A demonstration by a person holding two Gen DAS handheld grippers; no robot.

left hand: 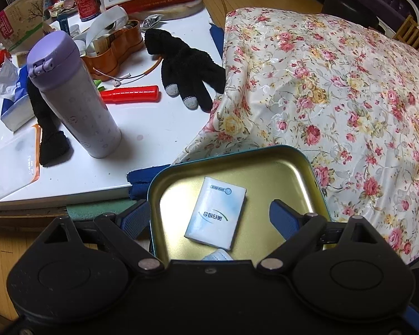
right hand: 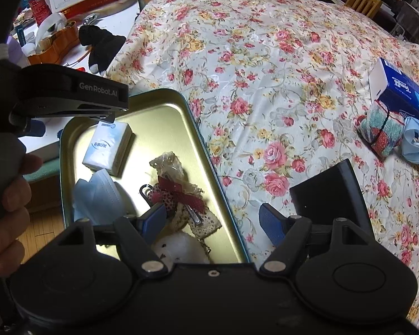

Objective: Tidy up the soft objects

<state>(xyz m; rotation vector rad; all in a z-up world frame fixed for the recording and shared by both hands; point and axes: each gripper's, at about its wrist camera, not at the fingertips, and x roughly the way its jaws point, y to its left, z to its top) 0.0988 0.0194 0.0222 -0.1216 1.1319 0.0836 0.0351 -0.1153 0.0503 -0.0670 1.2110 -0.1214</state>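
Note:
A teal metal tin (left hand: 265,167) with a gold inside lies at the edge of the flowered cloth (left hand: 335,89); in the right wrist view the tin (right hand: 164,128) holds a white tissue pack (right hand: 109,145), a blue face mask (right hand: 97,198), a lace hair bow (right hand: 178,192) and a white fluffy thing (right hand: 181,248). The tissue pack (left hand: 216,212) lies between my left gripper's open fingers (left hand: 212,217). My right gripper (right hand: 212,220) is open and empty, straddling the tin's right wall. A black glove (left hand: 181,61) lies on the white table (left hand: 142,128).
A purple flask (left hand: 72,92), a red case (left hand: 131,94), an orange tin (left hand: 117,47) and a second black glove (left hand: 49,128) crowd the table. On the cloth lie a blue tissue box (right hand: 402,92), a knitted roll (right hand: 380,131), another mask (right hand: 416,142) and a black wallet (right hand: 329,195).

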